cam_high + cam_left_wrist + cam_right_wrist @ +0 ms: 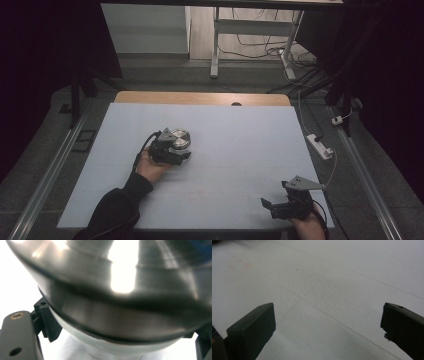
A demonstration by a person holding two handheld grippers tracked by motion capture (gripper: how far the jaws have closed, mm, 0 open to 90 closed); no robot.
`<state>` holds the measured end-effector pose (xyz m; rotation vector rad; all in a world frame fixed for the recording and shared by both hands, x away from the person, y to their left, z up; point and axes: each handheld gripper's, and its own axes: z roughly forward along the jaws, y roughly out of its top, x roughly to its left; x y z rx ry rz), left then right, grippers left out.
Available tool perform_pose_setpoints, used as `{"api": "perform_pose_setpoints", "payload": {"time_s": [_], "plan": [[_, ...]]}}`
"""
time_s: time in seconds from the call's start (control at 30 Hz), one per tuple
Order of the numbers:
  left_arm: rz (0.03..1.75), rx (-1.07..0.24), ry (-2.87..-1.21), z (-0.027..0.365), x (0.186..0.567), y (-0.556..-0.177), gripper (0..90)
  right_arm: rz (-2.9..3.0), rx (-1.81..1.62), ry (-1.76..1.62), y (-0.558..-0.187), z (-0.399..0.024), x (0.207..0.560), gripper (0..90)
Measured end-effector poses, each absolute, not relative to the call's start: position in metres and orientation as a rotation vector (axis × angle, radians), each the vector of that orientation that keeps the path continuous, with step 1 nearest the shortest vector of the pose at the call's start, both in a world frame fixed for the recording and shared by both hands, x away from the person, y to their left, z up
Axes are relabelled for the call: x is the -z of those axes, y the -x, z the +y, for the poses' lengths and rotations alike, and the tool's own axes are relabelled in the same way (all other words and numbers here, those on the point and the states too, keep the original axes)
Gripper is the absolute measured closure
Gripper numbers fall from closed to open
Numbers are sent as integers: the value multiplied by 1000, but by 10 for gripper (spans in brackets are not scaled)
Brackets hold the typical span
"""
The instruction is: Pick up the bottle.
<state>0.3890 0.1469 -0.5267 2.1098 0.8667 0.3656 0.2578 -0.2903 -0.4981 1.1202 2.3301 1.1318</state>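
We judge the shiny metal pot (pixel 179 139) may slip from our left tongs (pixel 172 152), whose jaws straddle it, grip unclear, while our right tongs (pixel 280 206) sit open

High view dim overall; both side edges fall to near black, floor (pixel 250 75) beyond table grey and murky. White table surface (pixel 225 165) brightest area, evenly lit, soft and low in detail. Left gripper view: shiny metal object (pixel 120 302) very close, badly blurred, strong white glare patch near top centre, background blown out white. Right gripper view: white surface (pixel 332 290) sharp enough to show fine texture; black jaws soft-edged; soft shadow along bottom.
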Motion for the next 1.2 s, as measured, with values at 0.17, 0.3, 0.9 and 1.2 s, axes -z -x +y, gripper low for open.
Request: {"api": "perform_pose_setpoints", "payload": {"time_s": [0.17, 0.3, 0.9, 1.2], "plan": [[832, -364, -2101, 145, 519, -385, 154, 2329, -1133, -1118, -258, -290, 498, 0], [804, -346, -2079, 143, 509, -377, 155, 2329, -1135, -1112, -257, -290, 498, 0], [659, -290, -2118, 128, 481, -337, 155, 2326, -1139, -1104, -256, -290, 498, 0], [596, -252, -2141, 115, 477, -323, 155, 2324, -1142, -1104, -256, -290, 498, 0]]}}
